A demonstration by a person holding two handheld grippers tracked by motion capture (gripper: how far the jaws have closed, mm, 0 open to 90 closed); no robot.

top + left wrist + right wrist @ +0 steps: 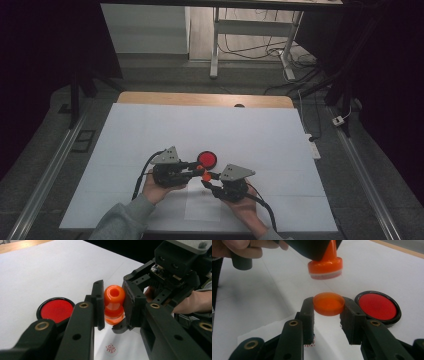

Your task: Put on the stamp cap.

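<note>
From the high view, a person's two hands meet near the front middle of the white table sheet, the left gripper and the right gripper tip to tip with a small orange stamp between them. A round red ink pad lies just beyond the tips, almost touching the left gripper's jaws, so it crowds the far side; a paper slip lies under the hands toward the near edge. The rest of the sheet is wide and bare out to the wooden strip at the far edge. In the left gripper view, the left gripper is clamped on the orange stamp, held clear above the sheet, with the ink pad low to its left and the other gripper's body close in on the right; a red printed mark sits on the paper below. In the right gripper view, the right gripper grasps the stamp's orange cap between its pads, open side up, directly under the stamp's base and apart from it. The ink pad lies just beside the right-hand jaw, and open sheet spreads to the left.
</note>
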